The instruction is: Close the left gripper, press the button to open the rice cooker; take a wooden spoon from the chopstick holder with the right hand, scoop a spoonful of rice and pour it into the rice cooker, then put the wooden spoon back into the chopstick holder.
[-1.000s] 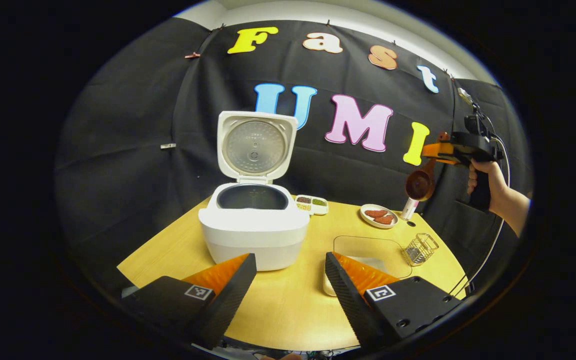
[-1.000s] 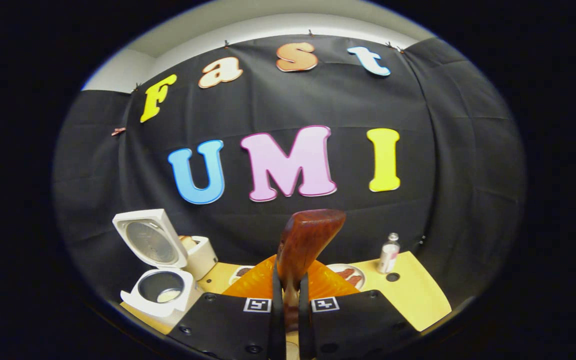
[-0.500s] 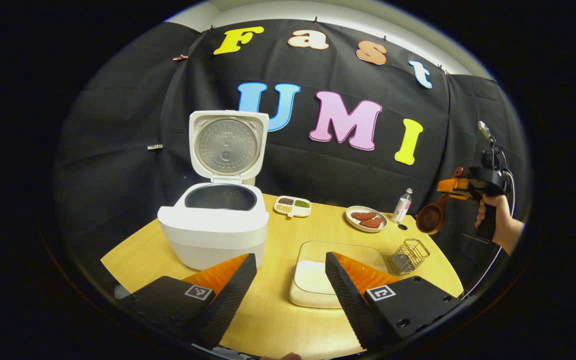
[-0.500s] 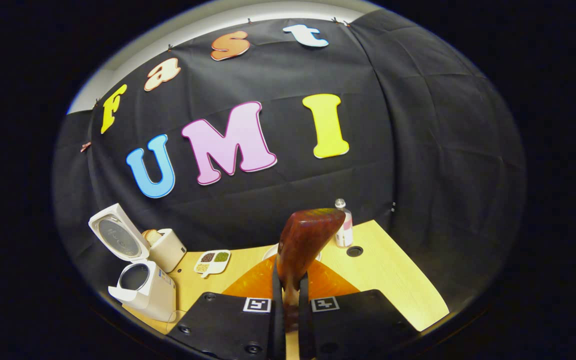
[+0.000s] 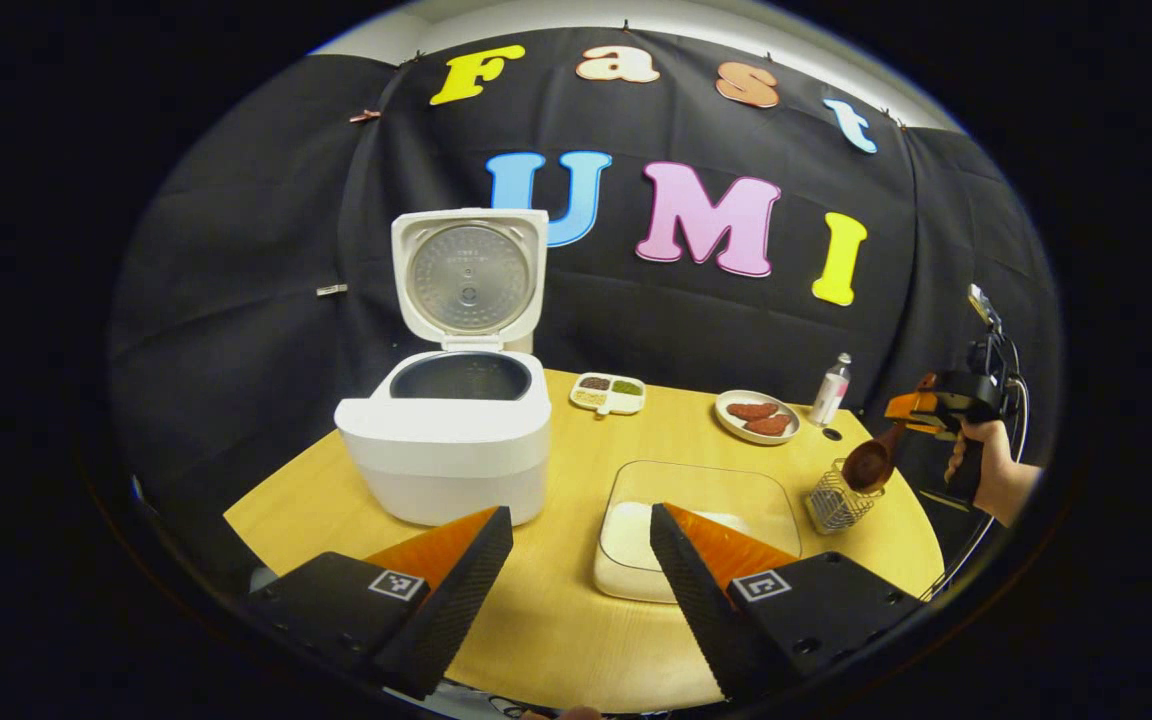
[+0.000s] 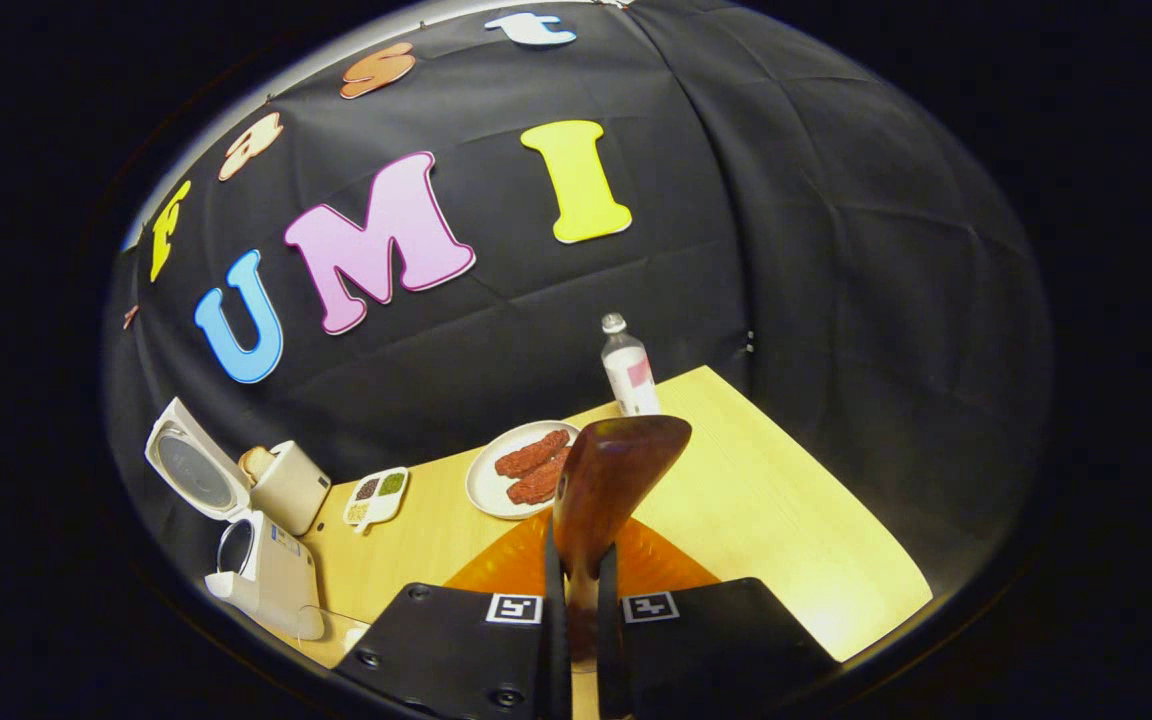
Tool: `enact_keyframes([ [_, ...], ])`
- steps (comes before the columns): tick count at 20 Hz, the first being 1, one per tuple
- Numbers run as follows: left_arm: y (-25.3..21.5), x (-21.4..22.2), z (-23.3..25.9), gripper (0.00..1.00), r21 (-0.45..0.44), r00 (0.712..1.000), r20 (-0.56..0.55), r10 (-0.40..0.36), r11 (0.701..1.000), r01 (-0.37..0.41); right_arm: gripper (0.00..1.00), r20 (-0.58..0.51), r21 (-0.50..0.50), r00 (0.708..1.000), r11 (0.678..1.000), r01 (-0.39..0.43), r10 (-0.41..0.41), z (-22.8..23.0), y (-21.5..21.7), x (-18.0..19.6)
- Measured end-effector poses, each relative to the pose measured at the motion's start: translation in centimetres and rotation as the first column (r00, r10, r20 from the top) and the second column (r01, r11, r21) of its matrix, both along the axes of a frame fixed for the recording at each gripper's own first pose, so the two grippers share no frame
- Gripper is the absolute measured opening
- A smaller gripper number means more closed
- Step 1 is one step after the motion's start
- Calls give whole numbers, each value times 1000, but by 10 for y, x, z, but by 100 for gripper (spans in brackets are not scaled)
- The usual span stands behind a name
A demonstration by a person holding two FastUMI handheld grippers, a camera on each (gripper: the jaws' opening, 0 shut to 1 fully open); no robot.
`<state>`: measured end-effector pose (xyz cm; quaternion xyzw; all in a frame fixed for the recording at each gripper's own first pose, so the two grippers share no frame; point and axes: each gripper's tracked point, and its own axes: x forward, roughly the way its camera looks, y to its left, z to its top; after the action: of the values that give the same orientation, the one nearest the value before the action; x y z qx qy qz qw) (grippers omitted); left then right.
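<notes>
The right gripper (image 6: 577, 600) clamps the wooden spoon (image 6: 606, 490) at bottom centre. The left gripper view shows it at far right, spoon bowl over the chopstick holder (image 5: 834, 504) — the left gripper (image 5: 581, 575) gapes, the rice cooker (image 5: 451, 430) open left of centre.

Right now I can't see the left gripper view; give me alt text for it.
The right gripper holds the wooden spoon bowl-down just above the wire chopstick holder at the table's right edge. The white rice cooker stands open at left, a rice dish in front. The left gripper's fingers are open.
</notes>
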<state>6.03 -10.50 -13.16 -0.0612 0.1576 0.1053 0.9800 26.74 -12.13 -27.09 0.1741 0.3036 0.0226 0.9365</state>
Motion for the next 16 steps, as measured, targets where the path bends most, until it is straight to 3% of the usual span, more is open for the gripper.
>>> enact_keyframes([
  [8, 23, -2, 16, 96, -3, 997, 21, 76, 997, -76, 16, -91, 37, 995, 998, 52, -49, -49, -1, -3],
  [12, 30, -4, 17, 95, 7, 996, 19, 85, 996, -85, 28, -64, 46, 996, 996, 73, -70, -43, -6, -8],
  [15, 47, -2, 30, 96, 13, 993, 41, 110, 994, -110, 83, -45, 23, 996, 997, 75, -74, -33, -14, -18],
  [16, 56, 0, 37, 95, 21, 992, 48, 119, 993, -120, 89, -37, 10, 996, 997, 82, -82, -32, -19, -22],
])
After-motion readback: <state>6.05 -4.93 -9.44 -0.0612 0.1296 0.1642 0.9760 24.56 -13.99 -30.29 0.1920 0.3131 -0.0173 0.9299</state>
